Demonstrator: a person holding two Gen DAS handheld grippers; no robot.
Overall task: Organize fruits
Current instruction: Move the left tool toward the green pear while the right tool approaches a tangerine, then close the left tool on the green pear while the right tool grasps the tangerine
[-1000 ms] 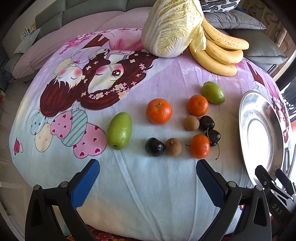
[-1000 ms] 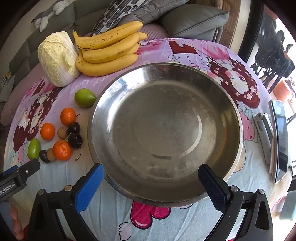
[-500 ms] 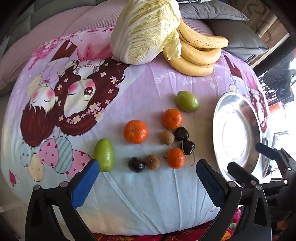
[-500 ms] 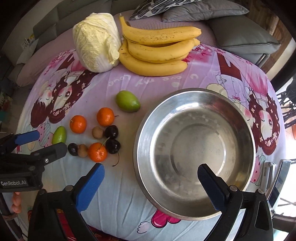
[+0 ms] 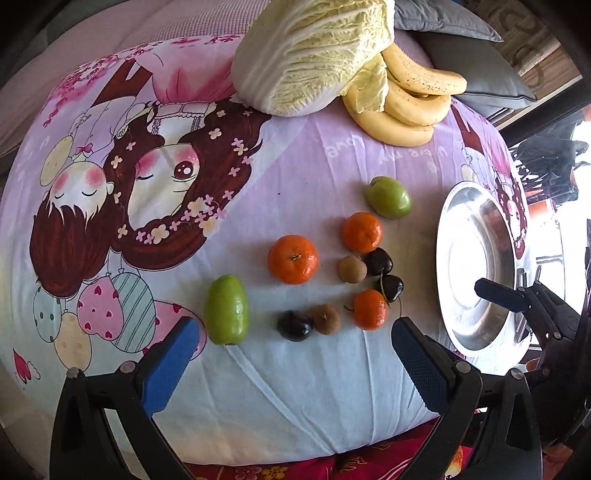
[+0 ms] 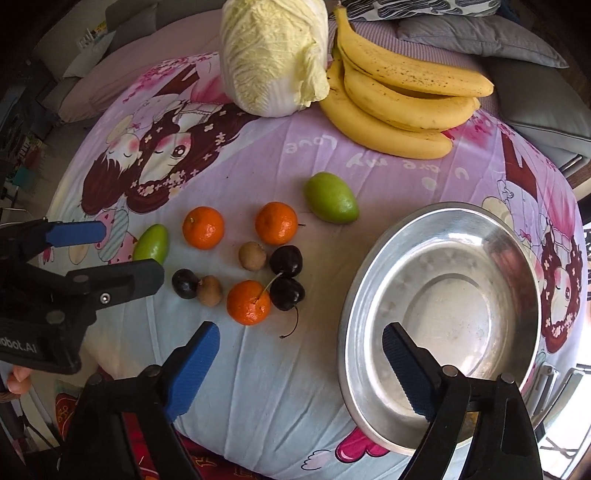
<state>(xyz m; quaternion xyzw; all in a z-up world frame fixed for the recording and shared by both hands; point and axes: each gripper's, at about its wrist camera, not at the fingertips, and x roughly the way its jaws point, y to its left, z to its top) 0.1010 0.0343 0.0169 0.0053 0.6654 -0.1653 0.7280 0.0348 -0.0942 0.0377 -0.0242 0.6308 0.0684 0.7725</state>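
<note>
Three oranges (image 6: 247, 302) (image 6: 276, 223) (image 6: 203, 227), two green fruits (image 6: 330, 203) (image 5: 226, 309), dark cherries (image 6: 286, 261) and small brown fruits (image 6: 252, 255) lie in a loose cluster on the cartoon-print cloth. An empty steel bowl (image 6: 369, 258) stands to their right. My right gripper (image 6: 300, 328) hovers over bare cloth between the nearest orange and the bowl; its jaws are closing with nothing between them. My left gripper (image 5: 293, 332) is open just in front of the cluster, over a dark cherry (image 5: 294, 325).
A napa cabbage (image 6: 273, 55) and a bunch of bananas (image 6: 402, 96) sit at the far side of the cloth. Grey cushions (image 6: 480, 33) lie behind them. The cloth's front edge drops off just below both grippers.
My right gripper has swung left from over the bowl to the gap beside the fruit, and its jaws have narrowed slightly. The left gripper has drifted sideways along the cluster and stayed open.
</note>
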